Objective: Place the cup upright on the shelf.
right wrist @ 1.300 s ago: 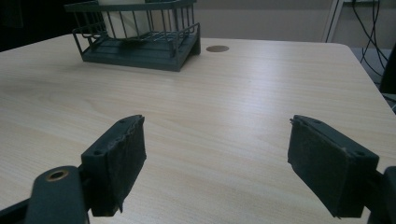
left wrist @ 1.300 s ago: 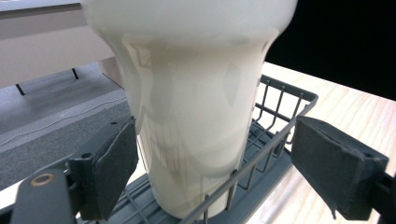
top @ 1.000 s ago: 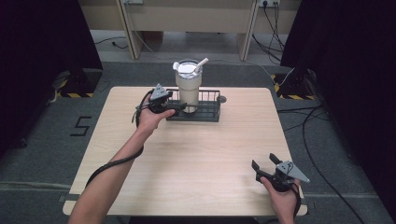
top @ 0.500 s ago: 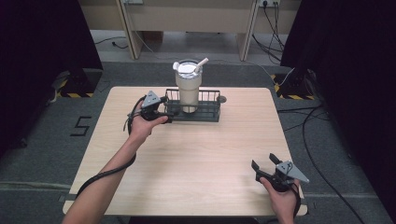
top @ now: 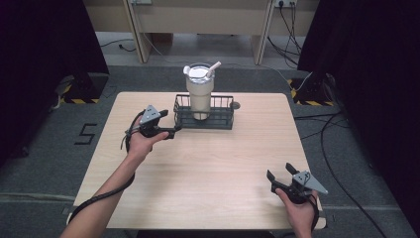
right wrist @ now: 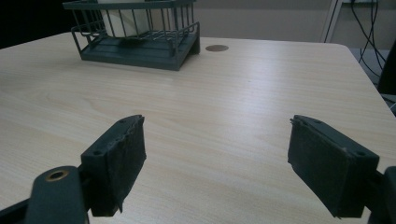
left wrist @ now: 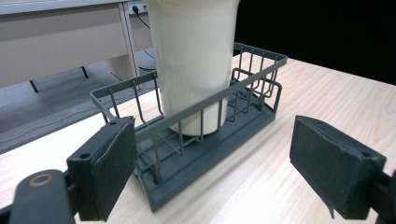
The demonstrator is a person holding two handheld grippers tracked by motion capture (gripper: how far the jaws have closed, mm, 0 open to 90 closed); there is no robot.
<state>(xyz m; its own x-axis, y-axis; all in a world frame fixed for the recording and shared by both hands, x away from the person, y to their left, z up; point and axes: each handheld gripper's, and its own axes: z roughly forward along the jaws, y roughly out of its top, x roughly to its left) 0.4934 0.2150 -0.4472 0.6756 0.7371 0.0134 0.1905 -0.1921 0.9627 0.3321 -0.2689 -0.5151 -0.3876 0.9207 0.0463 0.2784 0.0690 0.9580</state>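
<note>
In the high view, a dark wire basket (top: 203,112) sits toward the far edge of the wooden table (top: 208,163), and a tall cream tumbler (top: 200,91) with a lid and a white straw stands upright inside the basket's left half. The left gripper (top: 172,130) is held just beside the basket's near left corner, apart from the wire, its jaws spread and pointing toward that corner. The right gripper (top: 277,174) rests well away from the basket, near the table's near right corner, jaws also spread and holding nothing. A small round dark cap (top: 235,105) is set in the tabletop just to the right of the basket. In the left gripper view, the basket (left wrist: 219,116) lies straight ahead with its end corner between the two wide-open pads, and the tumbler (left wrist: 196,60) rises inside it against the basket's far rail. In the right gripper view, the jaws stand wide apart over bare wood, and the basket (right wrist: 140,44) sits far ahead at the upper left, the round cap (right wrist: 217,47) just to its right.
</note>
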